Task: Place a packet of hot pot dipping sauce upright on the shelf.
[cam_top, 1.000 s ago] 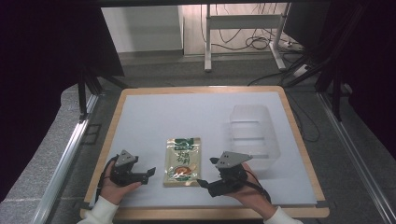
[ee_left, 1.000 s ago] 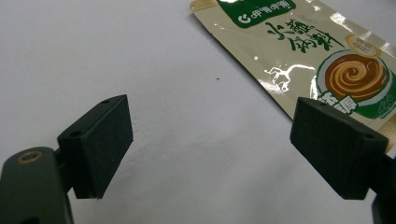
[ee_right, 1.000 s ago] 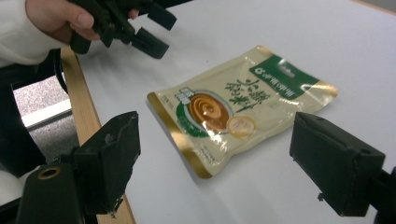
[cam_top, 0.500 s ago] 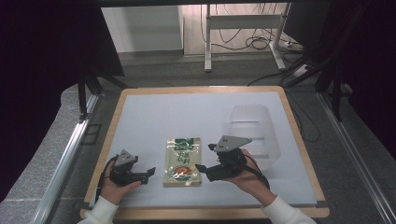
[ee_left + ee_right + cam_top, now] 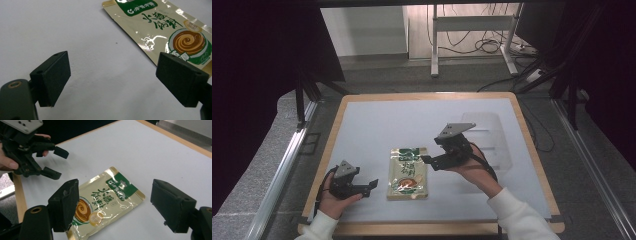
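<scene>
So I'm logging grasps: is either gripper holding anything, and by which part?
Nothing is held. The left gripper and right gripper are both open, and the pouch lies flat on the table.

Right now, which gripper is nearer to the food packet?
The right gripper: its open jaws hang just by the food packet's right edge. The left gripper, also open, sits slightly off its left edge.
</scene>
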The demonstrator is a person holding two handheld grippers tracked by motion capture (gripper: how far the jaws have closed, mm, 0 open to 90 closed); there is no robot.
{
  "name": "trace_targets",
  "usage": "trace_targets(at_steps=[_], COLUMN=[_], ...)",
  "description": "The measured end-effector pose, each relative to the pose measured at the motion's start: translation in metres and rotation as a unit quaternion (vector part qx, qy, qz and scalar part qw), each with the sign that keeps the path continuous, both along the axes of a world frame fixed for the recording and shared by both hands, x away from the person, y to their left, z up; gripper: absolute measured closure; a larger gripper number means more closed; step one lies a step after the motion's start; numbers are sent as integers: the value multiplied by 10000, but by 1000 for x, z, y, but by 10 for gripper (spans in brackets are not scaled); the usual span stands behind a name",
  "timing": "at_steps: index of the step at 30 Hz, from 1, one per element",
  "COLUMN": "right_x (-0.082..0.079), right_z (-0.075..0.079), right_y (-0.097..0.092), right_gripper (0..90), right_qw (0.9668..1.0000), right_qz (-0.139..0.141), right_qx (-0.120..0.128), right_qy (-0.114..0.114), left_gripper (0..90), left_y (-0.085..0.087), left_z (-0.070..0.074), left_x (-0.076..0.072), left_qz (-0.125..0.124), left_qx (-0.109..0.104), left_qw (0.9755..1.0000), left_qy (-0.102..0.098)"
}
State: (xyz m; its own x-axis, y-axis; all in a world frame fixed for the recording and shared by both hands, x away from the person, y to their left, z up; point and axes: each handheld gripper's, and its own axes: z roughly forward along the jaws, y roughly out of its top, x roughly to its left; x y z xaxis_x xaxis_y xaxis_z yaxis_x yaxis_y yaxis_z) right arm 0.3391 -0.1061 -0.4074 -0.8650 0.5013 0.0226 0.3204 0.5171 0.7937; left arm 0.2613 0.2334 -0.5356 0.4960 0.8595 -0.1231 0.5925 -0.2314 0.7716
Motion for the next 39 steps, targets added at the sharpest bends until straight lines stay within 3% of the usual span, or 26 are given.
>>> trace_targets(at_steps=[18,25,26,29,39], right_x=[57,79,86,94,106], right_z=[-21,-40,-46,-54,-71], right_y=[35,48,50,51,55], right_gripper=[265,276,290,296,365], right_qw=[9974,9941,9926,9910,9855], right_qz=[-85,-123,-157,-231,-201], right_qx=[-574,-844,-849,-900,-1143], right_qy=[430,670,848,961,1239], left_gripper=[122,123,123,123,124], left_y=[2,2,2,1,1], left_z=[1,1,0,0,0], left_x=[-1,0,0,0,0], left_qz=[4,-24,-27,-37,-66], left_qx=[-25,1,5,-2,18], left_qw=[10000,10000,10000,10000,10000], left_qy=[-9,11,13,16,17])
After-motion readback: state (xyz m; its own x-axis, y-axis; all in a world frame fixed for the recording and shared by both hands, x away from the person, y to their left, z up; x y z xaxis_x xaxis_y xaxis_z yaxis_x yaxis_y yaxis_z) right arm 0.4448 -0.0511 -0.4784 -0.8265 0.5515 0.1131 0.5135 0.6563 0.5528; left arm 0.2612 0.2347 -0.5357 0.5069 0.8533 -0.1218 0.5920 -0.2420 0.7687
